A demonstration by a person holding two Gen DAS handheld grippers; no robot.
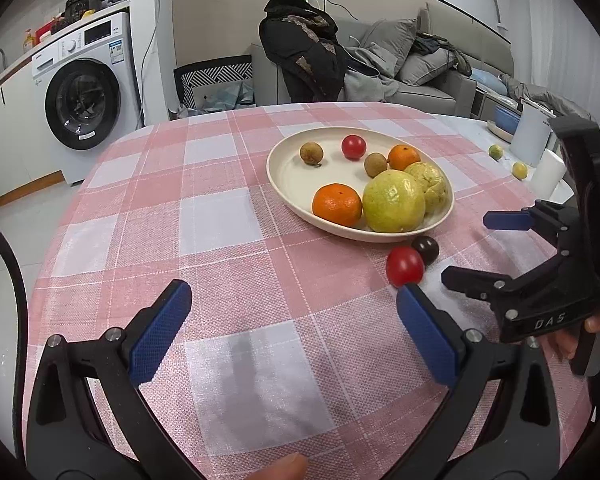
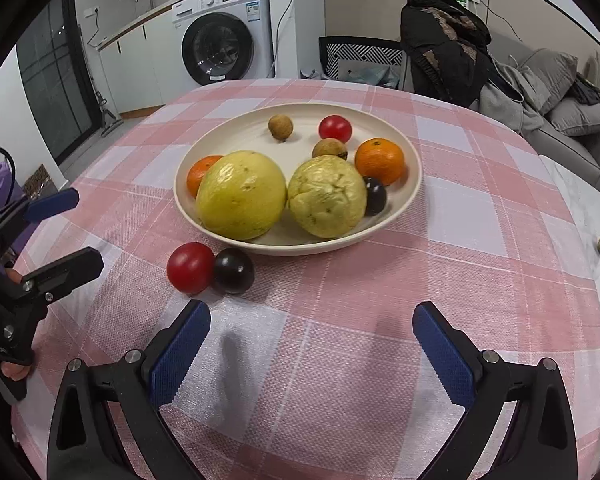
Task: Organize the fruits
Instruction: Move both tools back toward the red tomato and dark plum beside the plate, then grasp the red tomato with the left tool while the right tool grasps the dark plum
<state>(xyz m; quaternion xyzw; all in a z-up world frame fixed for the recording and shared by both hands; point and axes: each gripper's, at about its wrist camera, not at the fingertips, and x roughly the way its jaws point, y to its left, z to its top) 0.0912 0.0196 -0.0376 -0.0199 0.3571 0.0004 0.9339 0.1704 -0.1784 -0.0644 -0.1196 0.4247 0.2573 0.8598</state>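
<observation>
- Both tools gape with nothing held: left tool (image 1: 294, 320) and right tool (image 2: 312, 338) hover over the counter (image 2: 480, 216).
- Red tomato (image 2: 190, 267) touches dark plum (image 2: 233, 271), just beside the plate (image 2: 414, 176) of fruit.
</observation>
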